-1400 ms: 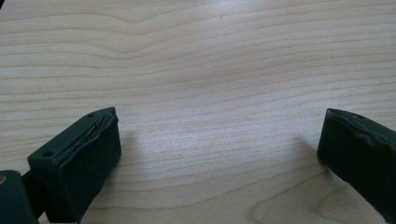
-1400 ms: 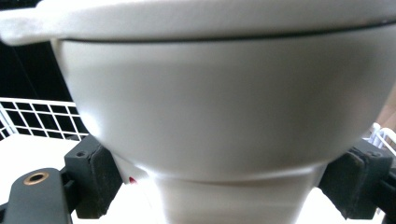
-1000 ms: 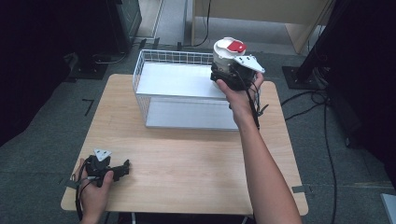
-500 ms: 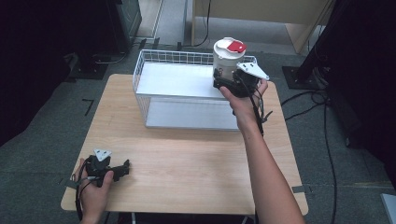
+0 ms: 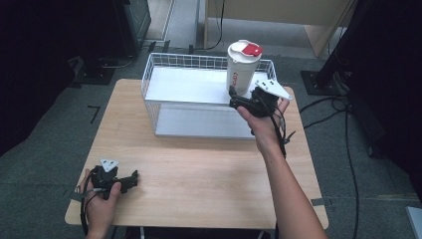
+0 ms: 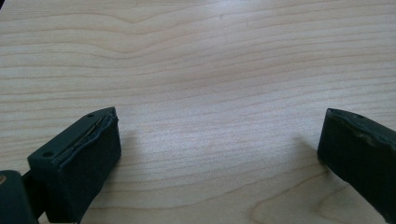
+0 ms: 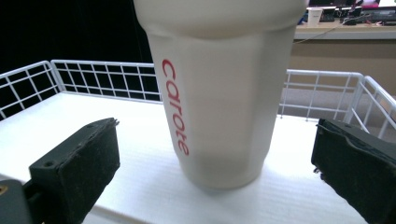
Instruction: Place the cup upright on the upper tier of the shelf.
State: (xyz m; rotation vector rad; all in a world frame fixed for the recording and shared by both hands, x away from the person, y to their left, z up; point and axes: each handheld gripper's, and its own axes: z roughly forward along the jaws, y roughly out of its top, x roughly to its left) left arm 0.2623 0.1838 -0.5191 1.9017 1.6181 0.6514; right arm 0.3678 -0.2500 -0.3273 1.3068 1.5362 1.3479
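Cup's sitting in the basket, both my grippers wide open.

My right gripper (image 5: 238,101) has its jaws spread either side of the white cup (image 5: 242,67), not touching it as far as I can tell. The cup stands upright on the white liner in the wire basket (image 5: 164,64), near its right end. My left gripper (image 5: 130,180) rests gaping on the wooden table (image 5: 199,174), well apart.

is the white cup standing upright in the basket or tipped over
Upright. The white cup stands on its base on the basket floor, red-flapped lid on top, between the open right tongs.
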